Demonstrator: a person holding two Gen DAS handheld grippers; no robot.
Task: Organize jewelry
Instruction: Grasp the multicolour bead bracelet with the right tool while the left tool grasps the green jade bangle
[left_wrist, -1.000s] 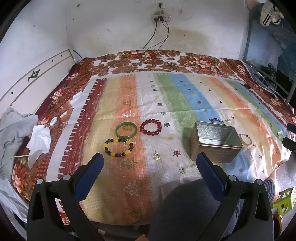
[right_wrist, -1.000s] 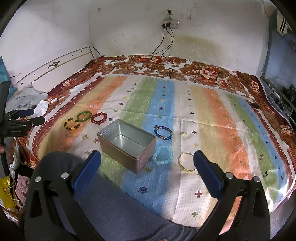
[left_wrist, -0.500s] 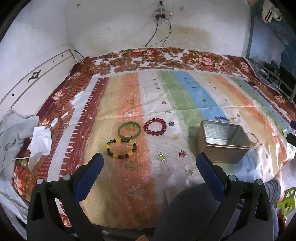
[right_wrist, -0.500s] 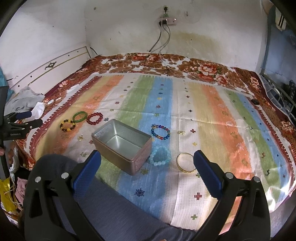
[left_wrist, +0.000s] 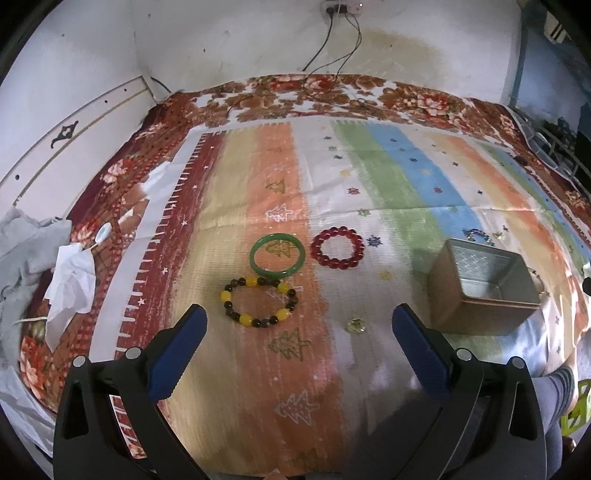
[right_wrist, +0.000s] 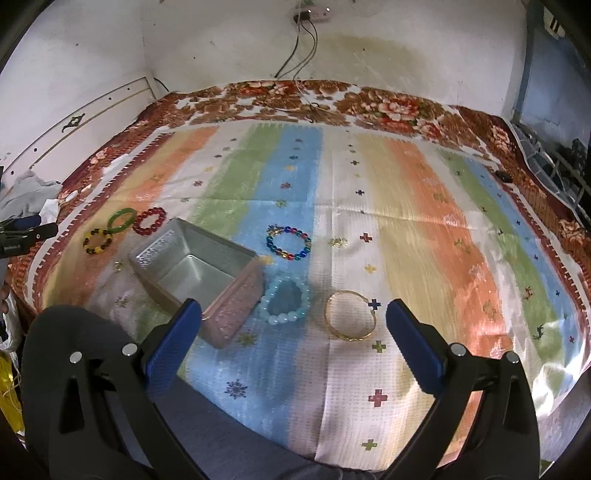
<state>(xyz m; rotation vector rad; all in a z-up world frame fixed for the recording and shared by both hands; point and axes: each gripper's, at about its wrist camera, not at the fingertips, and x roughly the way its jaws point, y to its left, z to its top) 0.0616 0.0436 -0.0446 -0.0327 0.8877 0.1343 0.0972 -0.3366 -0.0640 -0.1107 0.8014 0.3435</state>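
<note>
An open metal box (left_wrist: 484, 288) (right_wrist: 199, 269) stands empty on the striped bedspread. Left of it lie a green bangle (left_wrist: 277, 256) (right_wrist: 122, 218), a red bead bracelet (left_wrist: 337, 248) (right_wrist: 150, 220) and a yellow-and-dark bead bracelet (left_wrist: 260, 302) (right_wrist: 98, 240). Right of the box lie a multicolour bead bracelet (right_wrist: 289, 243), a pale blue bead bracelet (right_wrist: 284, 302) and a gold bangle (right_wrist: 350, 314). My left gripper (left_wrist: 295, 325) is open and empty, hovering before the yellow-and-dark bracelet. My right gripper (right_wrist: 293, 317) is open and empty above the pale blue bracelet.
A small gold trinket (left_wrist: 355, 325) lies near the box, another (right_wrist: 338, 242) by the multicolour bracelet. Grey clothes and white tissue (left_wrist: 70, 280) lie at the bed's left edge. The person's knee (right_wrist: 81, 339) is at the front. Cables (left_wrist: 332, 55) hang on the back wall.
Both grippers have moved forward and lower toward the bedspread; the bracelets and box look larger and nearer. Both stay open and empty.
</note>
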